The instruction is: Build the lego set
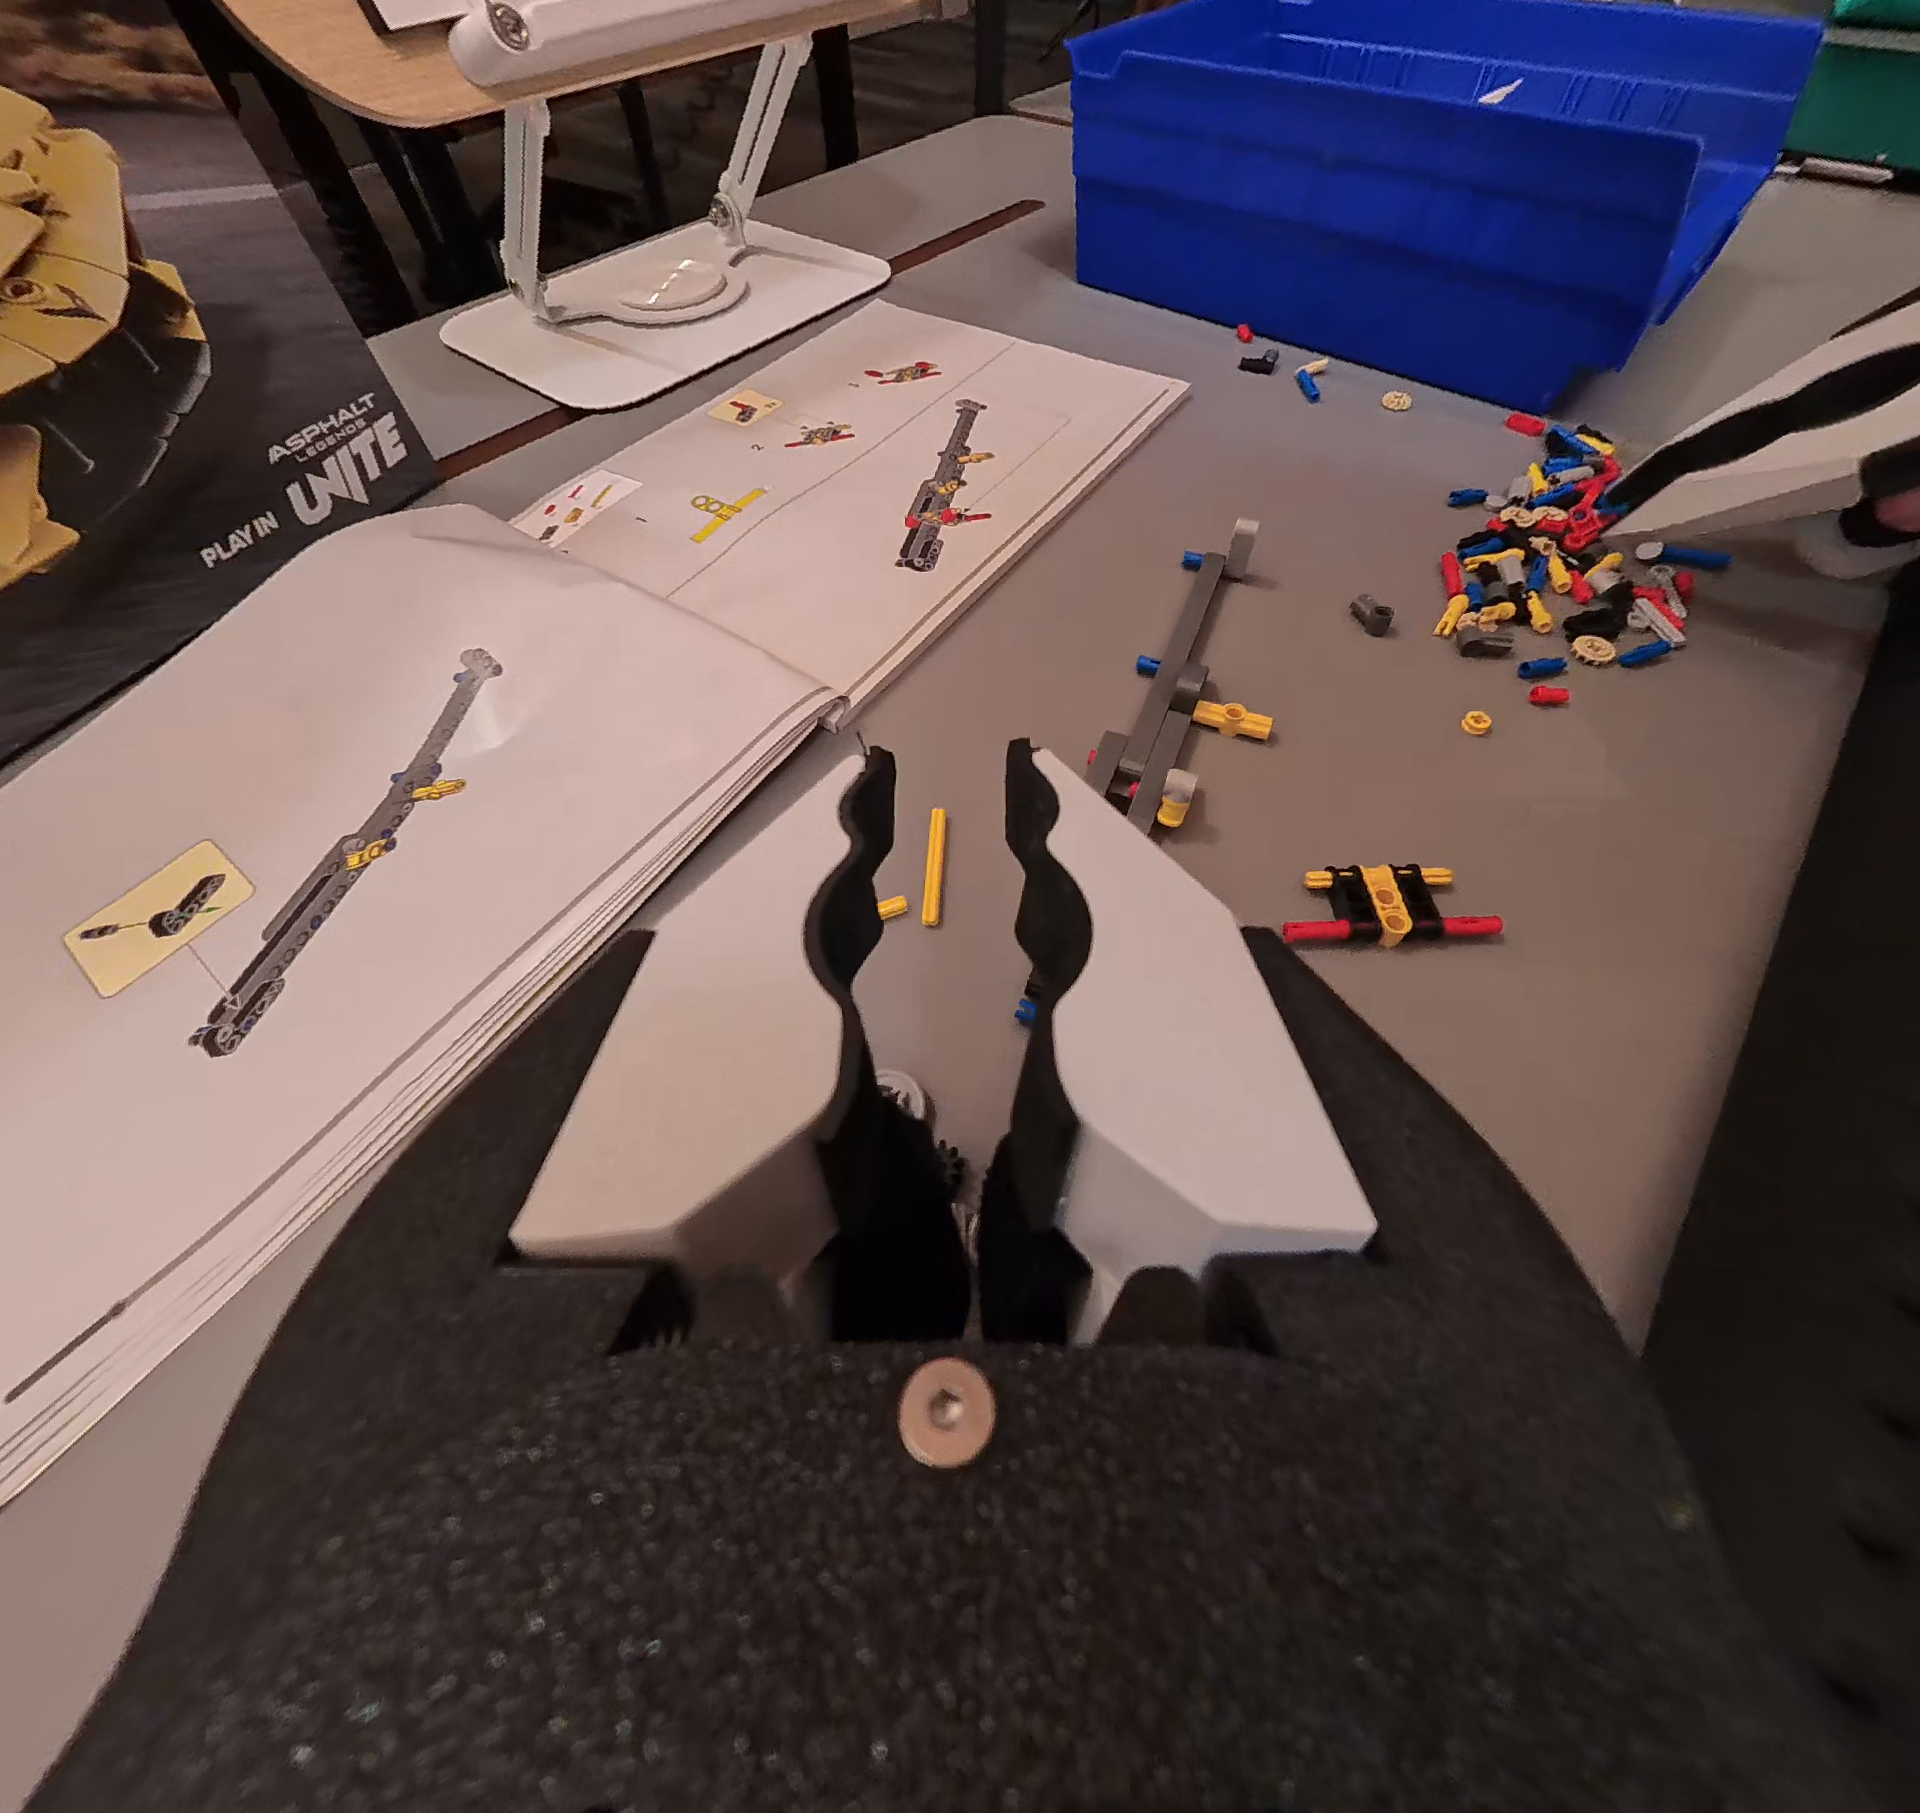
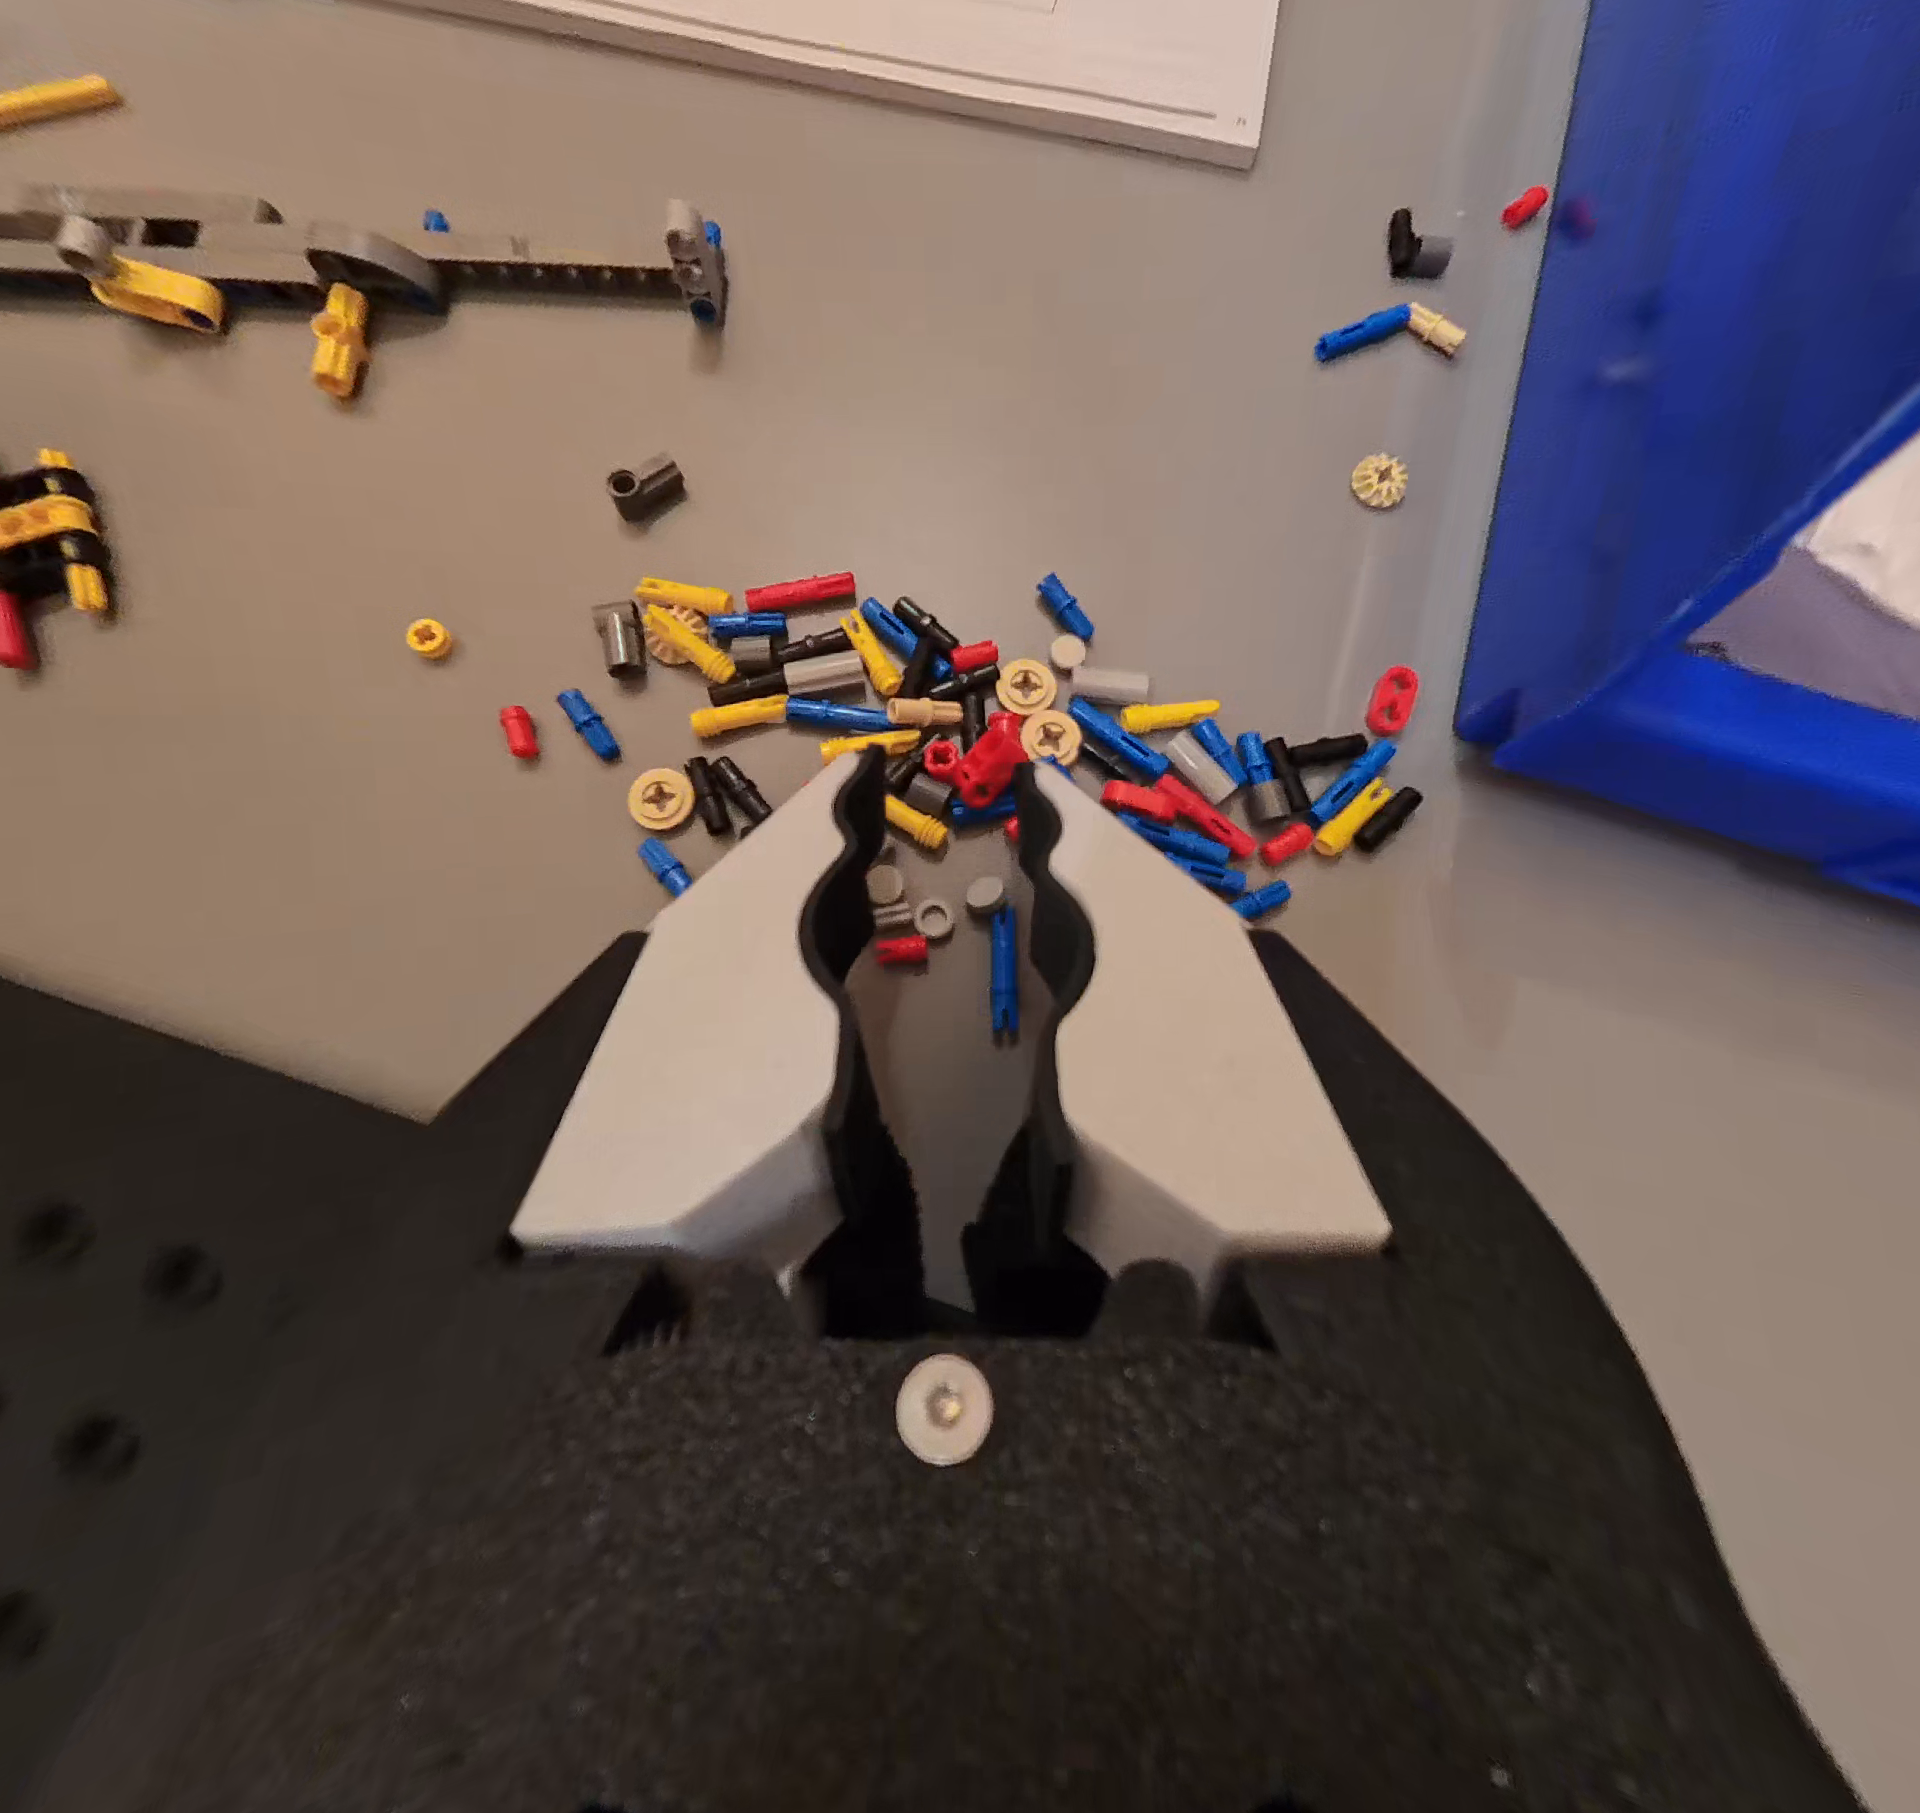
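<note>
My right gripper, jaws apart, noses into the loose pile of small coloured plastic pins to pick one; my left gripper, also apart, waits well left of that pile.

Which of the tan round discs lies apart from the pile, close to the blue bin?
The toothed tan gear, alone beside the blue bin. The smooth tan discs lie in the pile.

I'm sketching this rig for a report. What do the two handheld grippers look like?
Both look alike. The left tool has two light grey, angular wedge-shaped fingers lined with wavy black pads, on a black, rough-textured body with a round silver screw at the centre. The right tool matches it. In the left wrist view it shows white with a black stripe. No cables show.
</note>
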`<state>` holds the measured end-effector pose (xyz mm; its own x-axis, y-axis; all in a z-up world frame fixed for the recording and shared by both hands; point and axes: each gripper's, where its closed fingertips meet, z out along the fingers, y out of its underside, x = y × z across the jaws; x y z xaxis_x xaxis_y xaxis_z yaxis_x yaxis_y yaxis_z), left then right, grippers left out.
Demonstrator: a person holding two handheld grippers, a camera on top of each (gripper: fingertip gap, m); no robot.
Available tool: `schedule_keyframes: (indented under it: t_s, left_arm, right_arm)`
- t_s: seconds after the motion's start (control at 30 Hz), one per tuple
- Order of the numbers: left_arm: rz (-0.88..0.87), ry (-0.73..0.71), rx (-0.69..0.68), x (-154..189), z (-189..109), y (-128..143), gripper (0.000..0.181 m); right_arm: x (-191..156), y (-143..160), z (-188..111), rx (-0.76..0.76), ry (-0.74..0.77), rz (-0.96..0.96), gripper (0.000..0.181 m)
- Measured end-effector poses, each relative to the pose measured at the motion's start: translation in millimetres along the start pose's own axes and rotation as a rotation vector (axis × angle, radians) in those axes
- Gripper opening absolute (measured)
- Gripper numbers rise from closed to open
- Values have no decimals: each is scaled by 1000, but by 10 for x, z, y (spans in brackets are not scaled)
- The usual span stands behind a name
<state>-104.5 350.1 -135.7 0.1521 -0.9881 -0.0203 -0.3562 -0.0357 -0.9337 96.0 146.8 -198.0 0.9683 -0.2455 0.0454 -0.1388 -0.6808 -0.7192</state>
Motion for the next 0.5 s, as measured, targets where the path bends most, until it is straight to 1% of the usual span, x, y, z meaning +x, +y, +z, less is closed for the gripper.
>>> schedule_keyframes:
  t_s: [0.07, 0.1, 0.17, 0.23, 0.27, 0.43, 0.5]
  left_arm:
    - [14, 0, 1, 20, 5, -2, 20]
    - [20, 1, -1, 29, 8, 0, 20]
    - [28, -1, -5, 33, 11, 8, 20]
    - [31, -2, -6, 32, 12, 11, 20]
    - [28, 0, -6, 36, 14, 11, 20]
    - [34, 2, -11, 44, 21, 19, 20]
    - [41, 1, -15, 46, 28, 24, 20]
  right_arm:
    - [-8, -29, 4, 7, 45, -55, 18]
    - [35, -58, -16, 22, 94, -73, 15]
    - [-3, -128, -58, 77, 96, -87, 10]
    - [39, -92, -43, 55, 99, -59, 12]
    - [99, -69, -38, 44, 117, -50, 15]
    - [573, 16, -116, 38, 254, 23, 15]
    - [712, 61, -114, 30, 279, 50, 17]
